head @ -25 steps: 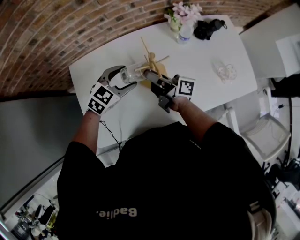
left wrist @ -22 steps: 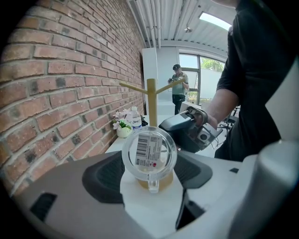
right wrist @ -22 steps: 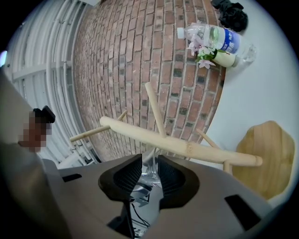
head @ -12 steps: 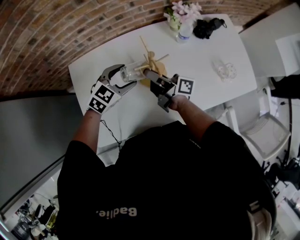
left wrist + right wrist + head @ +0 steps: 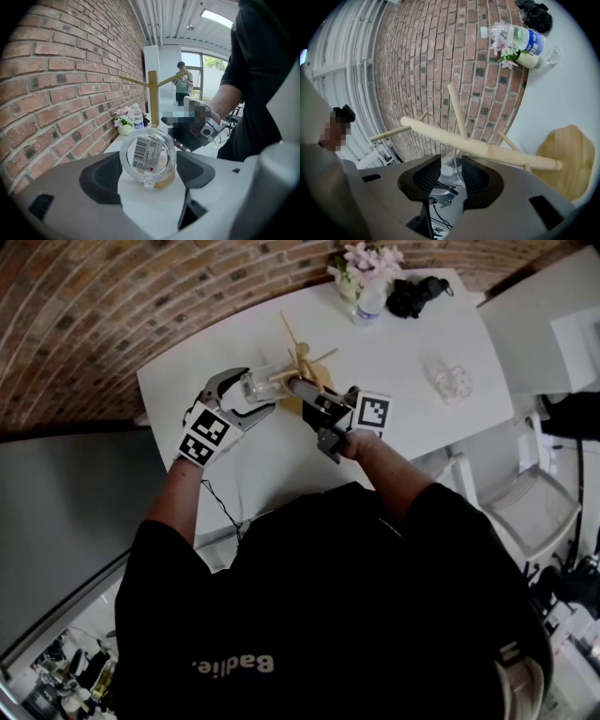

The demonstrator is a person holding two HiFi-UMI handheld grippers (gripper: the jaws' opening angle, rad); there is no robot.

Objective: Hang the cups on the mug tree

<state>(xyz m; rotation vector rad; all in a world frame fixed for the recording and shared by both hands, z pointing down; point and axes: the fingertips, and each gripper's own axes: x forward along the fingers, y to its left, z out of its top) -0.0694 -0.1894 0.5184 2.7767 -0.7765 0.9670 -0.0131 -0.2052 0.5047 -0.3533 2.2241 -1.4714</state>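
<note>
The cup [image 5: 147,159] sat between the pads of the left tongs [image 5: 149,174], with its labelled base [image 5: 146,153] toward that camera. These tongs had just been opening and stood wide around it. The right tongs [image 5: 451,177], also just opening, stood narrow on the cup's clear glass. Nothing else had changed place since the earlier frame. The mug tree [image 5: 487,150] stood just beyond both tongs. Only the head view showed a second cup [image 5: 453,382] on the bench [image 5: 412,343], well right of the right tongs.
</note>
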